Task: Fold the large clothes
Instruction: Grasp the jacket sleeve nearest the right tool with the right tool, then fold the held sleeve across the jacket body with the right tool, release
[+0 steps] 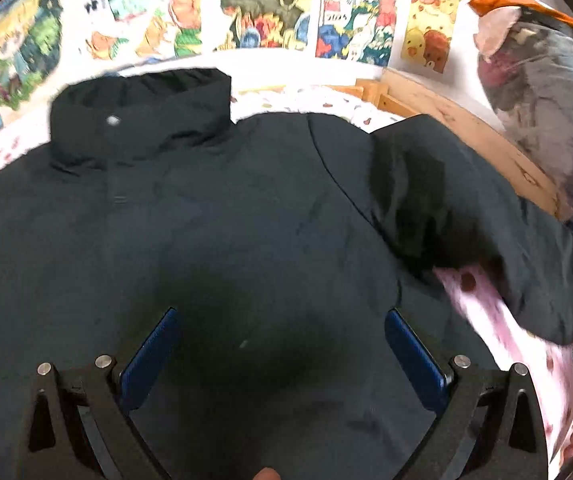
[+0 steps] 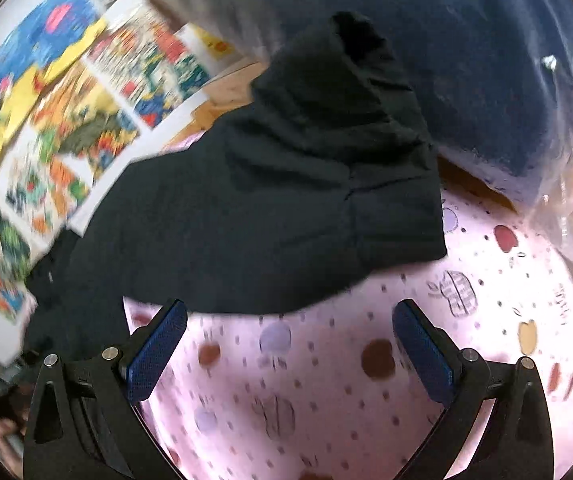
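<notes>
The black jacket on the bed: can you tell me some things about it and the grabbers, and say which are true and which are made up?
1. The black jacket lies spread on a pink patterned sheet. True.
2. The left gripper is squeezing the jacket. False: its fingers are wide apart, with nothing between them.
3. The right gripper is open over the sheet, near a jacket sleeve. True.
4. The wall behind the bed is bare. False: colourful posters cover it.
5. The jacket's collar points towards the wall. True.
</notes>
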`<state>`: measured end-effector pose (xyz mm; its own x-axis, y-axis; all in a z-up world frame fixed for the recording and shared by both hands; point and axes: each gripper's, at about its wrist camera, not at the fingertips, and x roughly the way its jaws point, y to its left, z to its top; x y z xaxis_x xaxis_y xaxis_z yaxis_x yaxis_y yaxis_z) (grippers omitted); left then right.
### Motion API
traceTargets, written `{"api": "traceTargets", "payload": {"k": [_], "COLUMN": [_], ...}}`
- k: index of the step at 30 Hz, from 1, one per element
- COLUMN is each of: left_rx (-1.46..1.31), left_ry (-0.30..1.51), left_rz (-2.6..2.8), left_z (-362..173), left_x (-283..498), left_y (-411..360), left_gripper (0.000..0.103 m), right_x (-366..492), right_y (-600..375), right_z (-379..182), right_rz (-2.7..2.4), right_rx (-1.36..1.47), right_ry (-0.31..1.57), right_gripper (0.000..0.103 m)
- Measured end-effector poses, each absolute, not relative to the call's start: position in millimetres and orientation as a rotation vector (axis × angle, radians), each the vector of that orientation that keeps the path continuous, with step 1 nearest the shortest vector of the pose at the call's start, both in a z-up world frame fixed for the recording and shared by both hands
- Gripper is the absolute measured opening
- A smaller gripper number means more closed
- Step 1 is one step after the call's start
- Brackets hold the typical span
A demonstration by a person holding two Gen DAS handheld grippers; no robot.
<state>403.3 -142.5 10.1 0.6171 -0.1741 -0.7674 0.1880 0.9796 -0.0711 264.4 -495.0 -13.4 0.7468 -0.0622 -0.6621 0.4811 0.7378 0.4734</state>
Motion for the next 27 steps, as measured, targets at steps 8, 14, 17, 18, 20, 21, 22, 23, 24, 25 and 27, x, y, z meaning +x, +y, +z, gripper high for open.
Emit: {"api": "traceTargets", "payload": {"k": [8,14,17,18,20,21,22,23,24,25,27], "left_rx": [-0.055,-0.071,-0.063,-0.072,-0.114,-0.137,-0.17,-0.193,-0.206,-0.21,-0.216], "left_ry": [0.936,0.967,0.984,0.978,0.959,0.942,0.907,0.868,0.828,0.793,0.746], "left_rz": [-0.211,-0.216,-0.218,-0.228,-0.261,-0.269,-0.279,-0.288,-0.299,-0.307,-0.31], "left_z": [-22.5,-40.7,-49.0,-47.6,-39.5,-34.4,-25.2,-15.4,-4.6,5.3,23.8], "left_x": [456.4,483.2,488.5,488.1,485.7,482.7,476.6,469.1,460.9,451.7,433.3], "left_y": [-169.2,-180.3,-182.8,-181.0,-171.4,-164.8,-153.6,-142.8,-132.0,-121.0,-96.0], "left_gripper": [0.103,0.103,0.103,0.103,0.103,0.103,0.103,0.103,0.103,0.103,0.103], "right_x": [279.9,286.1,297.1,300.3,309.4,315.1,321.0,326.7,332.1,338.6,350.8], "right_y": [-504.0,-496.7,-481.8,-476.1,-458.9,-449.7,-438.7,-427.3,-418.5,-406.2,-385.1], "right_z": [-16.7,-13.6,6.2,14.5,35.3,45.3,55.5,65.4,73.1,82.5,97.1], "right_rz": [-0.329,-0.363,-0.338,-0.324,-0.285,-0.264,-0.24,-0.216,-0.192,-0.161,-0.111], "right_rx": [0.822,0.726,0.609,0.559,0.432,0.371,0.308,0.249,0.208,0.159,0.078], "right_ry": [0.611,0.637,0.589,0.565,0.498,0.466,0.432,0.397,0.371,0.338,0.286], "right_gripper": [0.055,0.017,0.015,0.015,0.014,0.014,0.013,0.012,0.012,0.012,0.011]}}
